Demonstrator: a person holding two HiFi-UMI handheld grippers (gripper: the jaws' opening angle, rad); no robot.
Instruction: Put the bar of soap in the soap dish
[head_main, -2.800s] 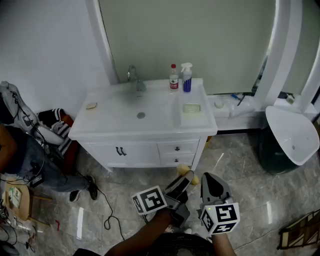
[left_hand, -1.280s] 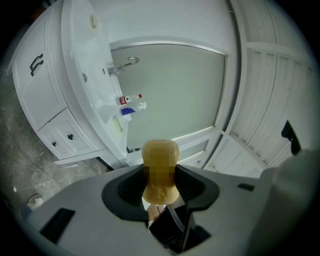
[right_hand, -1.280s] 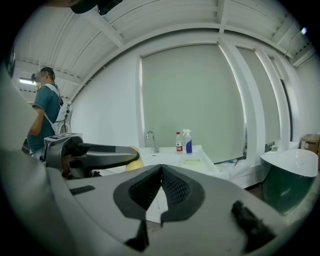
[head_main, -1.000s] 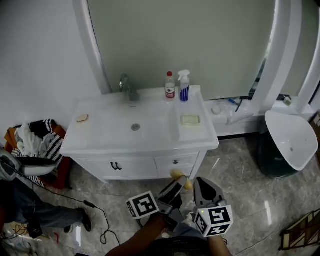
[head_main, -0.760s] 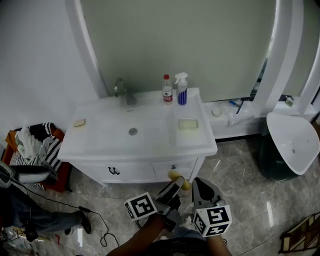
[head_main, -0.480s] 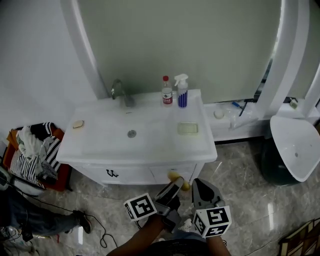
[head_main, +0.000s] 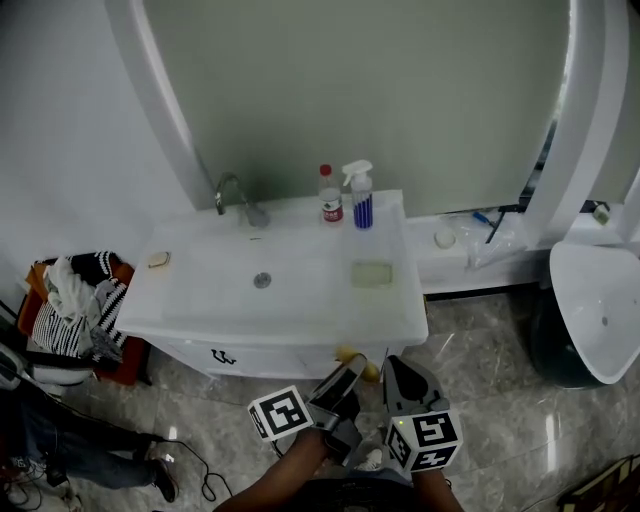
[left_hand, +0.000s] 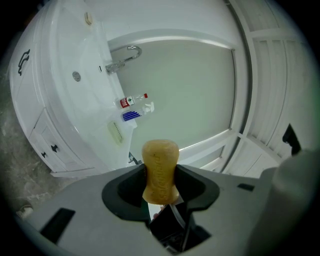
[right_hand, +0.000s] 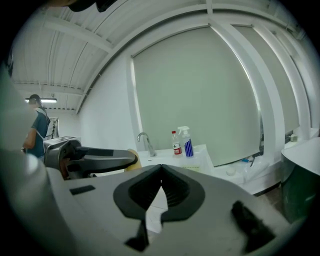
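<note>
Two grippers hang side by side above open floor (head_main: 480, 400). The left gripper (head_main: 357, 368) clamps the one yellow soap (left_hand: 160, 165); the right gripper (head_main: 401, 364) is closed and empty. Just ahead is the vanity's (head_main: 300, 325) front edge. One dish (head_main: 371, 273) lies on its right side with bare top around it. One bottle (head_main: 327, 193) and one sprayer (head_main: 361, 195) stand behind, by the wall.

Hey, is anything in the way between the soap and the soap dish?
Nothing visible does. The left tongs hold the soap out in front of the counter. The dish lies on its right side with bare counter before it. The bottle and sprayer stand behind the dish.
</note>
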